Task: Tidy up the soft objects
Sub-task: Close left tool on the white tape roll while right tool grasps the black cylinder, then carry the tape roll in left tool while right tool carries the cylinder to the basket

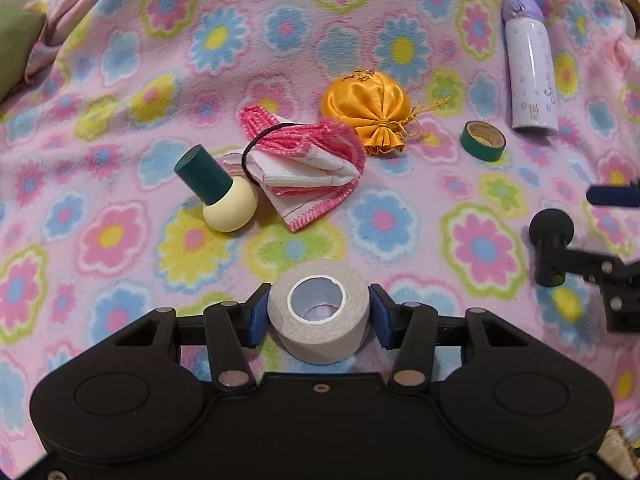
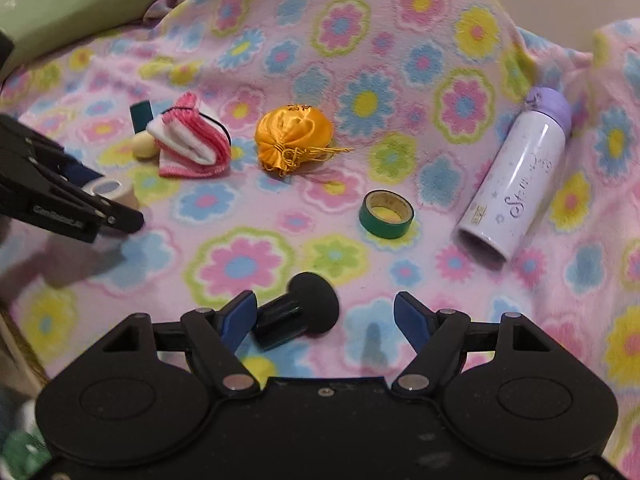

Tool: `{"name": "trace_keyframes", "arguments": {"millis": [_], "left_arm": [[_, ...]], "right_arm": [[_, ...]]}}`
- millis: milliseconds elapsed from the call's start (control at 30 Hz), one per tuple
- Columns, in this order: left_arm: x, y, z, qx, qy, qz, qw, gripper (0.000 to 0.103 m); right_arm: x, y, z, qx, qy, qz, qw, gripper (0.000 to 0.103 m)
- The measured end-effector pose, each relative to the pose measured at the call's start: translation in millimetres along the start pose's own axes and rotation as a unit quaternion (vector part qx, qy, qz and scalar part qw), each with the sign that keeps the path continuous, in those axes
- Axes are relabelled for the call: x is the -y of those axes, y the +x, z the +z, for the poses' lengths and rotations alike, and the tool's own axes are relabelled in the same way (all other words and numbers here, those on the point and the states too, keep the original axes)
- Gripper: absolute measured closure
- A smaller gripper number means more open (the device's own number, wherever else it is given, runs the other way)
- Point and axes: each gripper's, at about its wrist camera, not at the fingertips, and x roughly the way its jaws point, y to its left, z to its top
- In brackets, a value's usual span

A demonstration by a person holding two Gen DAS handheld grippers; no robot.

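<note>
My left gripper (image 1: 319, 314) is shut on a beige tape roll (image 1: 320, 340), with its blue pads pressing both sides, low over the flowered blanket (image 1: 400, 220). Beyond it lie a folded pink-and-white cloth (image 1: 308, 172) with a black hair band around it and an orange satin pouch (image 1: 368, 104). My right gripper (image 2: 326, 312) stands open. A black knob with a short stem (image 2: 298, 314) lies on the blanket against the gripper's left finger, while the other finger stands clear of it. The cloth (image 2: 192, 144) and pouch (image 2: 294, 136) lie farther ahead of it.
A green tape roll (image 2: 386, 214) and a lilac bottle (image 2: 516, 176) on its side lie to the right. A wooden peg with a green cap and cream ball (image 1: 218, 192) leans by the cloth. A green pillow (image 2: 60, 4) sits at the back left.
</note>
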Motion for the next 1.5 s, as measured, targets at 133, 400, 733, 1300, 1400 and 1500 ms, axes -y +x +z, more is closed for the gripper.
{"name": "trace_keyframes", "arguments": {"millis": [133, 400, 733, 1300, 1400, 1500], "left_arm": [[2.0, -0.3, -2.0, 0.004, 0.003, 0.001, 1.0000, 0.053], [0.3, 2.2, 0.1, 0.003, 0.000, -0.004, 1.0000, 0.053], [-0.4, 2.7, 0.2, 0.008, -0.003, -0.006, 0.9999, 0.054], [3.7, -62.9, 8.1, 0.055, -0.019, -0.030, 0.9978, 0.055], [10.4, -91.4, 4.7, 0.074, -0.013, -0.031, 0.9967, 0.055], [15.2, -119.8, -2.4, 0.086, -0.012, -0.031, 0.9957, 0.055]], "right_arm": [[6.1, -1.4, -4.0, 0.010, -0.022, 0.050, 0.998, 0.028], [-4.7, 18.3, -13.1, 0.011, -0.064, 0.052, 0.997, 0.023], [1.5, 25.5, -13.6, 0.036, -0.020, 0.093, 0.995, 0.046], [4.1, -57.8, -1.3, 0.085, 0.139, 0.062, 0.985, 0.045], [-1.8, -88.6, -1.1, 0.105, 0.163, 0.065, 0.979, 0.045], [-12.7, -120.9, -5.1, 0.127, 0.182, 0.071, 0.972, 0.045]]}}
